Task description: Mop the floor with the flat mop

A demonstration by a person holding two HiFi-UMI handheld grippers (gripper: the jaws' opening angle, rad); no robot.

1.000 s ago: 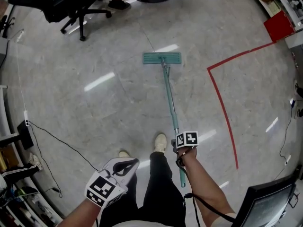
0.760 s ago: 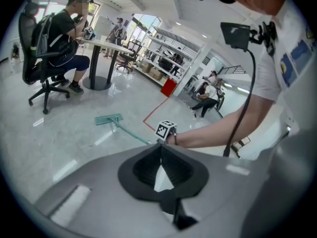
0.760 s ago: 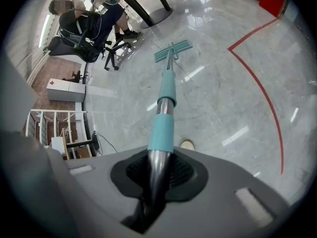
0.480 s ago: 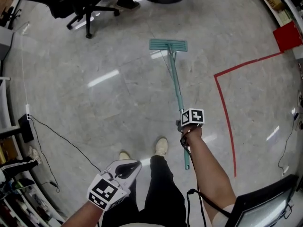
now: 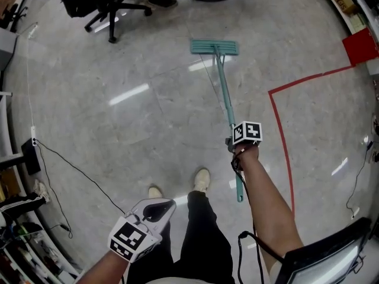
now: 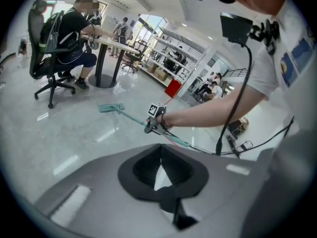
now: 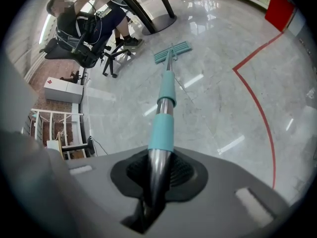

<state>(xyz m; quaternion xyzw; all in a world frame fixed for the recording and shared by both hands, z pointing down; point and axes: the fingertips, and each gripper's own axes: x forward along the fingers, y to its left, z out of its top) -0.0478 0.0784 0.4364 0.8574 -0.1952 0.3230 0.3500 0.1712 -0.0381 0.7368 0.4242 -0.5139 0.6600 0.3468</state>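
the left gripper is held low beside the black trouser leg, nearest of all. its jaws are pressed together and nothing is held in them, as is seen in the left gripper view. it has been kept in the same spot for the last second, so no work is being done by it.

a bit further out, two pale shoes are seen on the shiny grey stone floor.

past the shoes, the right gripper is clamped tight on the long teal and silver mop handle. in the right gripper view the handle is seen squeezed between the jaws. the right arm has been stretched out more than a second ago, and the gripper has been moved away from the body.

at the far end of the handle, the flat teal mop head is laid flat on the floor. it has been pushed forward and is now nearer the black office chair. so a push stroke is likely being made, and a fresh strip of floor has probably been wiped.

a red tape line is stuck on the floor to the right, well apart from the mop.

much floor is probably still left to be mopped.
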